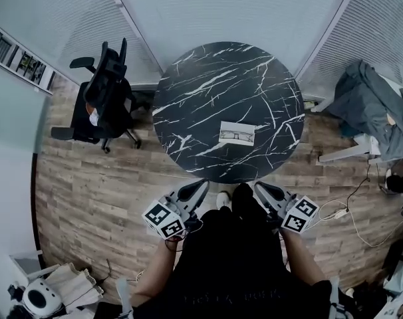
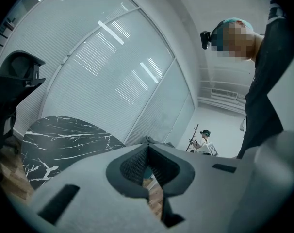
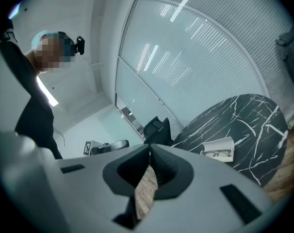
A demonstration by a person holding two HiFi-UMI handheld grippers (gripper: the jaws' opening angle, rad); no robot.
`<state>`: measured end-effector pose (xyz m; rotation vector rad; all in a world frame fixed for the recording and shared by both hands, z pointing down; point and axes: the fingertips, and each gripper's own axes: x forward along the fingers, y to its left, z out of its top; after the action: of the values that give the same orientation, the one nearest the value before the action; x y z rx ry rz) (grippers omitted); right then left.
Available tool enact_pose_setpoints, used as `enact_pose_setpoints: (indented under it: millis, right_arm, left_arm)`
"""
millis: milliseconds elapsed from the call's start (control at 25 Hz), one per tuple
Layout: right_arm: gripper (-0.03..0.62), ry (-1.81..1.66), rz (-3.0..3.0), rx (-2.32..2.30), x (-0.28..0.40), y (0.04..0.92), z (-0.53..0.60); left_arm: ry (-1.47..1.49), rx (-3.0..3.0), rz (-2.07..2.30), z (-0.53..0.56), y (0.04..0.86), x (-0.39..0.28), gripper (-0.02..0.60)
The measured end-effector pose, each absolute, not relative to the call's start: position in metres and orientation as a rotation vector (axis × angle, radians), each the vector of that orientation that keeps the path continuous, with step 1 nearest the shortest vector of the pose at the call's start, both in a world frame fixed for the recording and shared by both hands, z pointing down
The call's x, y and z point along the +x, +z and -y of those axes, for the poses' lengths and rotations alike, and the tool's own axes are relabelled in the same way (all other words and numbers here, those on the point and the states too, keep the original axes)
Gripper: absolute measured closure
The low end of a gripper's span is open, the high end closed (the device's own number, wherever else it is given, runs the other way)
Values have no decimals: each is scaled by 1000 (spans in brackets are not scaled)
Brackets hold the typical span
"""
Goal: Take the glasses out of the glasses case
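At the far left we see a black chair (image 1: 102, 98). It stands on the wood floor (image 1: 88, 191), near the left edge of the round tabletop (image 1: 208, 85).

Down low, close to our body, we hold the left claw (image 1: 200, 186). Its two tips are pressed together and there is nothing between them. It points toward the tabletop but stays on our side of the near edge. It touches nothing.

The tabletop is black with thin white lines all over it. On it lies the case (image 1: 237, 133), on the right half and toward our side. The case is white and it is open. The glasses (image 1: 236, 136) lie inside it with their dark frame showing. Both claws are well apart from the case.

Next comes the right claw (image 1: 260, 187), held low just beside our body like the other one. Its tips are also pressed together and it holds nothing. In the right gripper view the case sits off to the right of the tips and farther away, with the chair behind the tabletop.

At the far right a grey cloth (image 1: 371, 105) hangs over something white. A thin cable (image 1: 353, 208) lies on the floor below it.
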<state>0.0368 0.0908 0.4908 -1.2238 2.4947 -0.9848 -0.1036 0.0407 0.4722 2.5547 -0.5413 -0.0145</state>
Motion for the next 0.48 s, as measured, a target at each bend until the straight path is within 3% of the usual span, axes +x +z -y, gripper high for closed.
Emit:
enact_pose_setpoints:
  millis: [480]
  right_arm:
    - [562, -1063, -2541, -1120, 65, 506, -37]
  left_arm:
    - [9, 2513, 597, 14, 470, -60, 563]
